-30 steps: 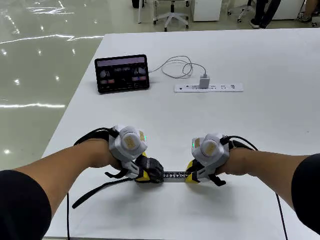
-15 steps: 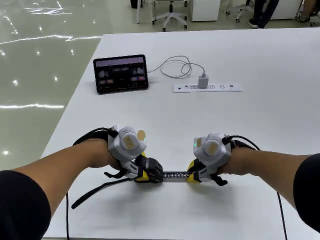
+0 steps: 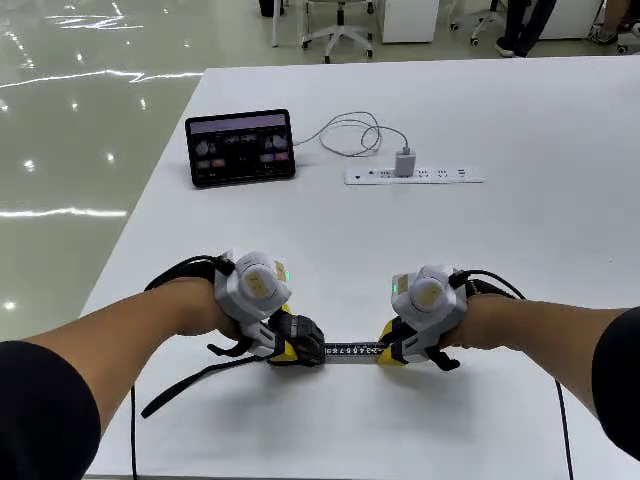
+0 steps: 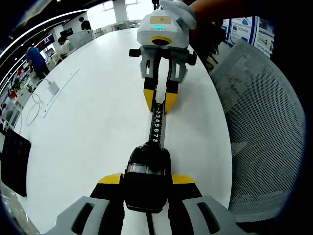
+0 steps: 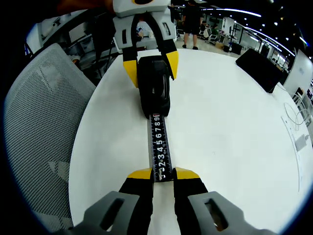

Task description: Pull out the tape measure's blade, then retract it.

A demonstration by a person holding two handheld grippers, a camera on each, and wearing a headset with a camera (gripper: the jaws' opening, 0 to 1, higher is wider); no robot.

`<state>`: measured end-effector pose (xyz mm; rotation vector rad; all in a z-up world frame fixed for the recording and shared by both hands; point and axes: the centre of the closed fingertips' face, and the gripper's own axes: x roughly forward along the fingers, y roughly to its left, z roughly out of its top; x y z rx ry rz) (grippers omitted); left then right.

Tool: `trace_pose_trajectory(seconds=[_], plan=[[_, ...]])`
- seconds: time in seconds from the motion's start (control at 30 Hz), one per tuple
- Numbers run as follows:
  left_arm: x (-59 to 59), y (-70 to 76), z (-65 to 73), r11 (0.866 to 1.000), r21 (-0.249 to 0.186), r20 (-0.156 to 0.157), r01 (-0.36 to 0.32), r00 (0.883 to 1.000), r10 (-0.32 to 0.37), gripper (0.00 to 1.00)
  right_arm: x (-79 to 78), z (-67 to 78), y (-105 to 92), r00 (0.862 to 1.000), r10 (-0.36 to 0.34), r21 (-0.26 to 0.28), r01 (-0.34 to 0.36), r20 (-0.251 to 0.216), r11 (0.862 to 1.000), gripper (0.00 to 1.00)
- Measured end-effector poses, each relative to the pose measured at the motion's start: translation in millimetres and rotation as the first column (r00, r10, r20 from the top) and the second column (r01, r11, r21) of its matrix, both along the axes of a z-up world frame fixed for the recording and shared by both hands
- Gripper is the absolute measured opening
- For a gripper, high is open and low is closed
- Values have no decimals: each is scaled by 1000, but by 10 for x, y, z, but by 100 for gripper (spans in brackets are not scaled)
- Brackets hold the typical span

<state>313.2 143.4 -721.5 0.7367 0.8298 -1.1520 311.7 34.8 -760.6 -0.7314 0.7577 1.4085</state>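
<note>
Near the front edge of the white table (image 3: pixel 400 230), the tape measure (image 3: pixel 303 340) lies with its black case on our left and its blade (image 3: pixel 352 350) drawn out a short way to our right. We read the blade's long axis as running left to right, roughly parallel to that edge, with the blade low over the tabletop. In the right gripper view the printed numerals climb from the tip toward the case.

We see the left gripper (image 3: pixel 287 350) clenched on the case, one yellow pad against each side. The right gripper (image 3: pixel 390 355) is nearly closed, its yellow tips pinching the blade's free end. The two grippers face each other along the blade.

Farther back on the table stand a tablet (image 3: pixel 240 147) with a lit screen and a white power strip (image 3: pixel 415 175) carrying a charger (image 3: pixel 406 162), with a looped cable (image 3: pixel 350 135) between them. A grey mesh chair back (image 5: pixel 44 122) sits just beside the table edge. Beyond the table we note a glossy floor (image 3: pixel 80 120) and office chairs (image 3: pixel 345 20).
</note>
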Motion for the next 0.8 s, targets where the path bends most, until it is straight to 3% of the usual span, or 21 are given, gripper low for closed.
trace_pose_trajectory(seconds=[0.8], plan=[[-14, 1, 5, 1000, 2, -2, 1, 1000, -1, 30, -5, 9, -123, 1000, -15, -6, 15, -5, 1000, 11]])
